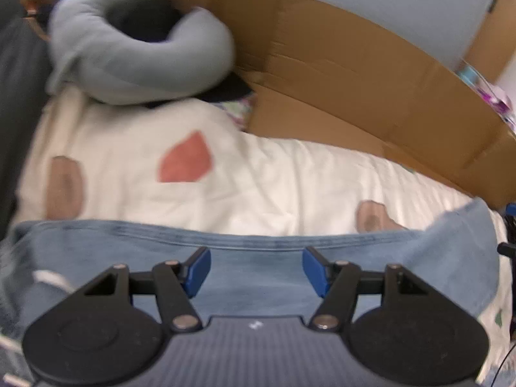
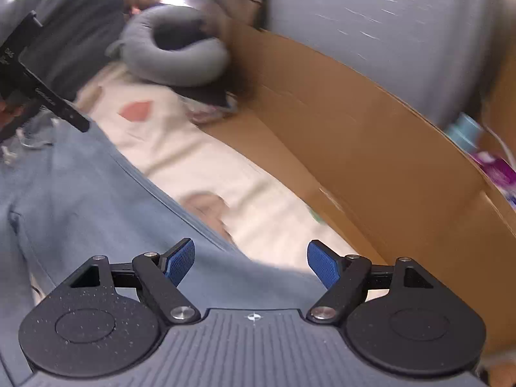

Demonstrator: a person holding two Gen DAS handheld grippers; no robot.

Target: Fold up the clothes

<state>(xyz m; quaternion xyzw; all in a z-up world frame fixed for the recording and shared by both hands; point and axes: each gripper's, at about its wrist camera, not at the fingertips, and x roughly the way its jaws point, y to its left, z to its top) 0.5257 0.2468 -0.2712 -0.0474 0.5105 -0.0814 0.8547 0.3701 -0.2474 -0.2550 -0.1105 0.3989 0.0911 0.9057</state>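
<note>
L gripper (image 1: 256, 269): jaws apart, empty, over jeans (image 1: 258, 287) | R gripper (image 2: 251, 266): jaws apart, empty, over jeans edge

No readable text; white print on black device (image 2: 32, 77) at left edge too blurred.

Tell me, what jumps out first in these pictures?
The blue jeans spread across the front, right under the open left gripper and open right gripper. Behind them lies a white blanket with a red patch. A grey neck pillow sits at the back, beside a big cardboard box.
</note>
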